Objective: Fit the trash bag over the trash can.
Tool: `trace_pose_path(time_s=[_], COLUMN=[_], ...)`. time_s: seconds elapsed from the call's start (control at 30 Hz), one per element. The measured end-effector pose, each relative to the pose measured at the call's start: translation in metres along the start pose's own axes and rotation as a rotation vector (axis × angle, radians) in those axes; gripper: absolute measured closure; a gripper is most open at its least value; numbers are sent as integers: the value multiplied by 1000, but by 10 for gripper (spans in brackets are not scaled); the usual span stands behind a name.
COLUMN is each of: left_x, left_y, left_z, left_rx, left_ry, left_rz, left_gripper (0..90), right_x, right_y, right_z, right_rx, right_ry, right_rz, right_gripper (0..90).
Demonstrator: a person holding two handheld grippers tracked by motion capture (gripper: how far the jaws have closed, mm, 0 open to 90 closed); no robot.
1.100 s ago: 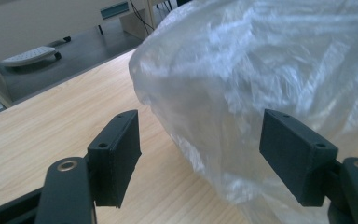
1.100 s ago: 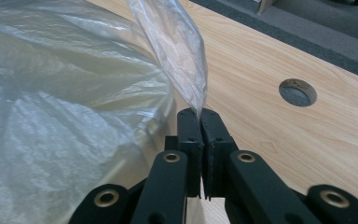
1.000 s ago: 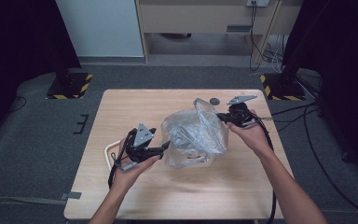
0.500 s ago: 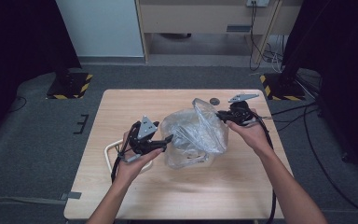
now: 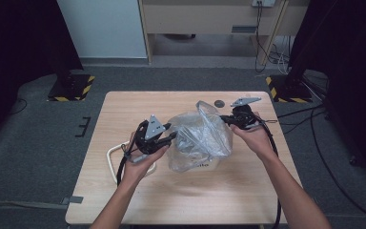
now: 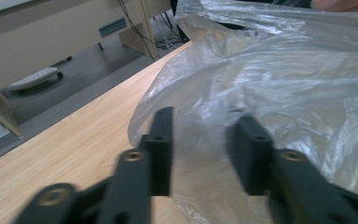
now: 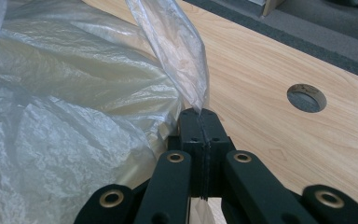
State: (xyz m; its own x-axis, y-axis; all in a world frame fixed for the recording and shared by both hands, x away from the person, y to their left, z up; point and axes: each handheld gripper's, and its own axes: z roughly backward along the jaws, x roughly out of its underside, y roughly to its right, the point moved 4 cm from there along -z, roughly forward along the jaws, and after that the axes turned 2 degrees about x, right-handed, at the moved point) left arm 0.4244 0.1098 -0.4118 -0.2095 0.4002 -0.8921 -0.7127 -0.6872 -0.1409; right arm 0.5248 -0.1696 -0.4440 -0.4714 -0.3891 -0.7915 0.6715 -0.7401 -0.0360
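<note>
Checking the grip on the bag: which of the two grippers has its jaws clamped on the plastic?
The right gripper: its jaws pinch the plastic bag. The left gripper has been closing, with a gap between its jaws.

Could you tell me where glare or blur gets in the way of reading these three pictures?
High view: sharp table, black corners. Left gripper view: the left hand-held gripper is blurred up close, and glare streaks the plastic bag. Right gripper view: the right hand-held gripper is crisp and pinches the bag.
</note>
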Motion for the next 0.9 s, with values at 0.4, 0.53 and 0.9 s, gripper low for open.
trace_pose_path(time_s=[0.4,0.53,0.9], left_x=[6,11,31], left_y=[-26,-40,-55], left_z=[-12,-20,-52], left_rx=[-36,-43,-40], left_ry=[-29,-29,-110], left_rz=[117,171,227], left_gripper=[898,900,900], right_x=[4,8,25], right_y=[6,9,9], right_z=[5,4,-4], right_rx=[13,19,18], right_ry=[-8,-8,-60], right_rz=[-7,-10,-5], right_gripper=[900,900,900])
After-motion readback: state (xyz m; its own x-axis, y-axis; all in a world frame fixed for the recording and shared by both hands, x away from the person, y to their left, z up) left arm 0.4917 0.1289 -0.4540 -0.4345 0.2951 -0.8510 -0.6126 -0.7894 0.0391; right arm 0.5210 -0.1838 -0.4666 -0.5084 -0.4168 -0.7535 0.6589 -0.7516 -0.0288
